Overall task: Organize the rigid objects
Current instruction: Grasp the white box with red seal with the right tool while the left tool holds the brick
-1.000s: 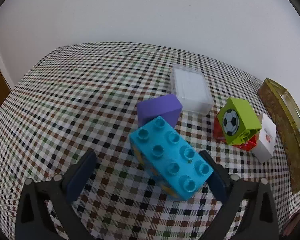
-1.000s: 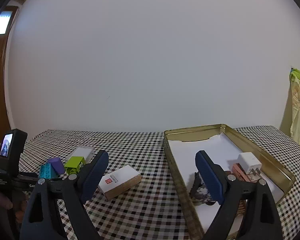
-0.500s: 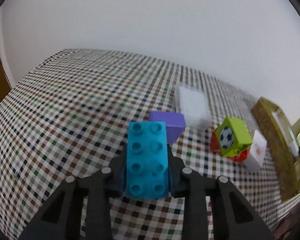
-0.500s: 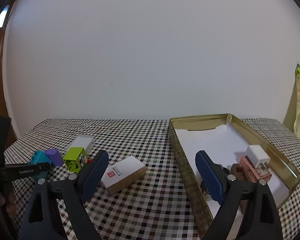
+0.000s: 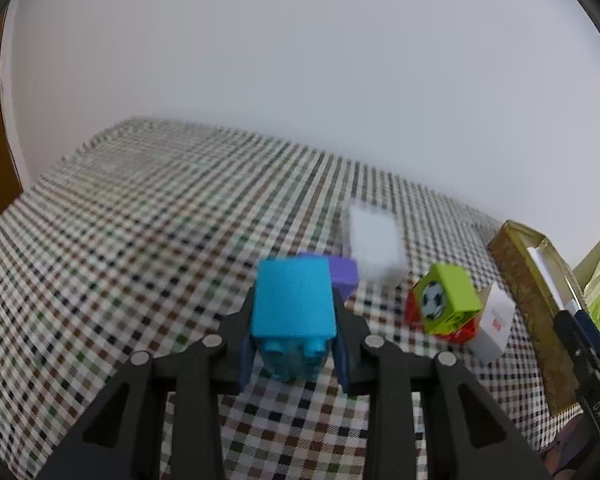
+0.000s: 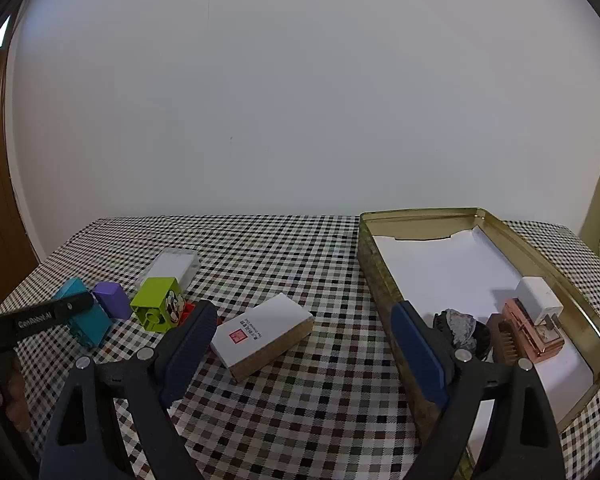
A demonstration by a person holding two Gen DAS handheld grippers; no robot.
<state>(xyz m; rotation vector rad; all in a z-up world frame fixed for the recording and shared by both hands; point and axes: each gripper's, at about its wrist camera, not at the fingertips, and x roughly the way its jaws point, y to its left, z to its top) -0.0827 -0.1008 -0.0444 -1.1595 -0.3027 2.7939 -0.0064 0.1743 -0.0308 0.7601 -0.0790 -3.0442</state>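
Contact was made within the last second: the blue brick (image 5: 293,300), loose between spread pads earlier, was pinched by the left tool (image 5: 294,354), ready for the tin (image 6: 384,276); the right tool (image 6: 300,352) was spread empty.

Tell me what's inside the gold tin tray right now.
The tin tray has a white paper liner holding a white charger, a rose-gold clip, a brown brush and a dark grey lump. The right gripper hides the near corner.
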